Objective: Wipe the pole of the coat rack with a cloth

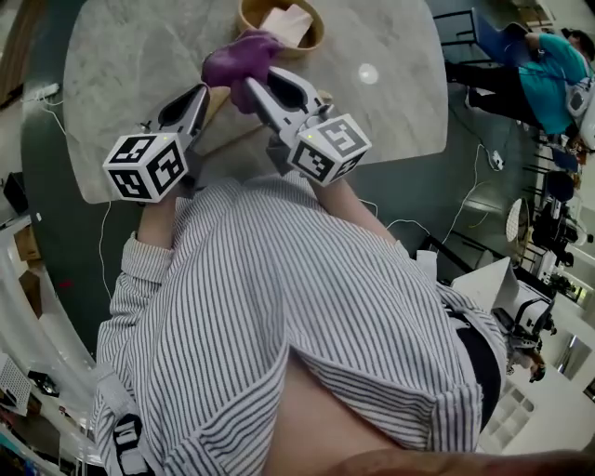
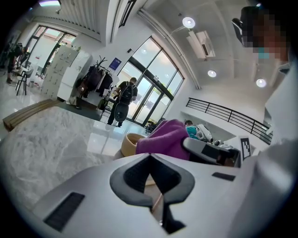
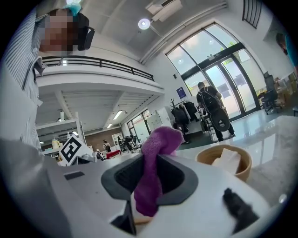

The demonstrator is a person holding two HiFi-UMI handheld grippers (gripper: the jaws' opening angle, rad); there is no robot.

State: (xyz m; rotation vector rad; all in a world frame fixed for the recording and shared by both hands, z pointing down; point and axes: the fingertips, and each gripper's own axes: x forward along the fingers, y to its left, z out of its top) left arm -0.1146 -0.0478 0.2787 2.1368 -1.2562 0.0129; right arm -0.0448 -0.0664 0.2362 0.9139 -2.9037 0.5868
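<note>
A purple cloth [image 1: 237, 58] is pinched in my right gripper [image 1: 253, 82], which is shut on it above the marble table [image 1: 139, 56]. In the right gripper view the cloth [image 3: 156, 153] hangs down between the jaws of that gripper [image 3: 149, 162] and bunches above them. My left gripper [image 1: 199, 91] hovers just left of it, shut with nothing held [image 2: 150, 158]; from there the cloth [image 2: 165, 139] shows to the right. A coat rack [image 2: 95, 76] hung with dark coats stands far off near the glass doors, also seen as a coat rack [image 3: 179, 111] in the right gripper view.
A wooden bowl [image 1: 311, 37] holding a white block [image 1: 286, 20] sits on the table behind the cloth. A person with a backpack [image 2: 123, 100] stands at the doors. Another person in teal [image 1: 548, 74] is off to the right. Cables [image 1: 465, 214] trail on the floor.
</note>
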